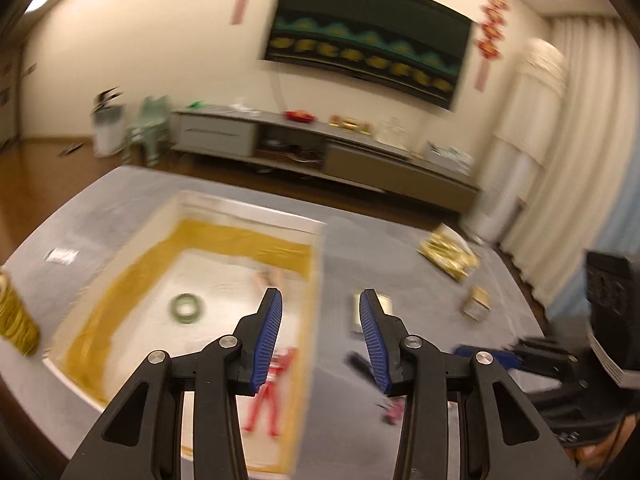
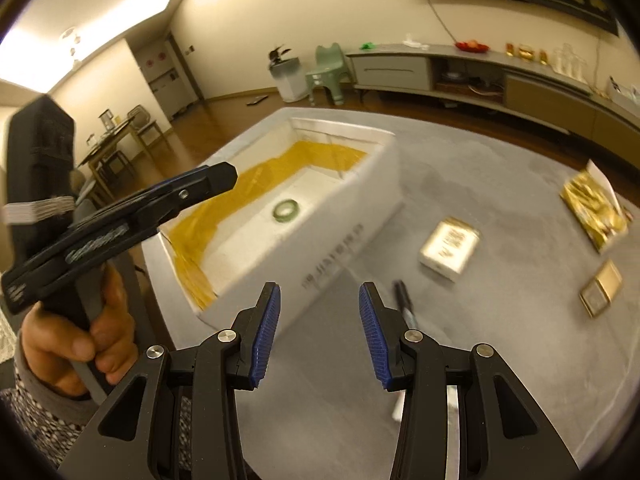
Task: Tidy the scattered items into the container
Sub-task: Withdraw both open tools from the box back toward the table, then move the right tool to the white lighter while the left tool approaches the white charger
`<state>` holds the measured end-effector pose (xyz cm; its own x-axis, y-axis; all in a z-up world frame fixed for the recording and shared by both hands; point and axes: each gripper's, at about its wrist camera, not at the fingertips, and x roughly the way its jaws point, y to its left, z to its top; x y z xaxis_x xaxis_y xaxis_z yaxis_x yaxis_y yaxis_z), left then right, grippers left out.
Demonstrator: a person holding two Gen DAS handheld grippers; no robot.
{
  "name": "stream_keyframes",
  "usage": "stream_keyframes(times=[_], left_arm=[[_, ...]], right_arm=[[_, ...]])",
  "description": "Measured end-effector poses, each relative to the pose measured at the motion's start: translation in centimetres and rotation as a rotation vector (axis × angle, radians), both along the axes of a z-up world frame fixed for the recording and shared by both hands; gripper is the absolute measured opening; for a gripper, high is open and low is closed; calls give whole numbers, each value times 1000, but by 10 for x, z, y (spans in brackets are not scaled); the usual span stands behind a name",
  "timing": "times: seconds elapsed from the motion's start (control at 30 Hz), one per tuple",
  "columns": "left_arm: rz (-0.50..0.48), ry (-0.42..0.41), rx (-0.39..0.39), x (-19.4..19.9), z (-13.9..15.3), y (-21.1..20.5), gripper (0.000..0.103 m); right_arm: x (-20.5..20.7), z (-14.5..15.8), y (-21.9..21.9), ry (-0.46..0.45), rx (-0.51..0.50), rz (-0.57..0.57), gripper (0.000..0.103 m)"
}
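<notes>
both jaws gape, empty: left gripper [image 1: 320,316] over the box [image 1: 316,264] rim. between picks, i judge (ring [image 2: 285,209] is in). next, right gripper [image 2: 320,312] takes the pen [image 2: 405,303].

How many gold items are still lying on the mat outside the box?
3: a white and gold box nearest the container, a crinkly gold packet farther right, and a small gold box nearer. Others may be hidden.

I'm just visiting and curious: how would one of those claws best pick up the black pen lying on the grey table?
Probably from straight above, at the middle of the pen. It lies flat on the table as a thin stick, so the open right gripper should turn until its fingers close across its narrow width.
</notes>
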<state>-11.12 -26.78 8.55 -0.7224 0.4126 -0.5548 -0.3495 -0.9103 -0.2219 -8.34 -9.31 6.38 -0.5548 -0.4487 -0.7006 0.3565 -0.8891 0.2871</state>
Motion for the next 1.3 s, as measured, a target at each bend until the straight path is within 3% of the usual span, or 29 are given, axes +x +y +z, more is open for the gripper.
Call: stream_keyframes(times=[0.23,0.43,0.67,0.83,0.9,0.93,1.0,1.2,1.3], left_arm=[[-182,-45,-93,21,-22,74,48],[-255,-155,-134,24,-61,109,48],[-342,-216,-201,50,-107,132,52],[-435,-177,-255,62,-120,149,52],[-458,-150,-267,63,-125,153,58],[-459,-142,-280,62,-129,156,65],[-469,-133,-297,59,-137,162,66],[-481,-152,-338,50,-155,174,66],[-485,-176,-349,47,-163,174,66]], right_arm=[[26,-14,39,8,48,-58,44],[50,-55,69,-34,137,-94,44],[48,-95,92,-41,256,-56,44],[46,-118,98,-45,354,31,44],[47,-123,97,-32,391,67,44],[48,-124,96,-23,405,77,44],[45,-128,95,-5,436,98,44],[28,-139,96,1,442,134,44],[17,-143,104,-50,355,125,44]])
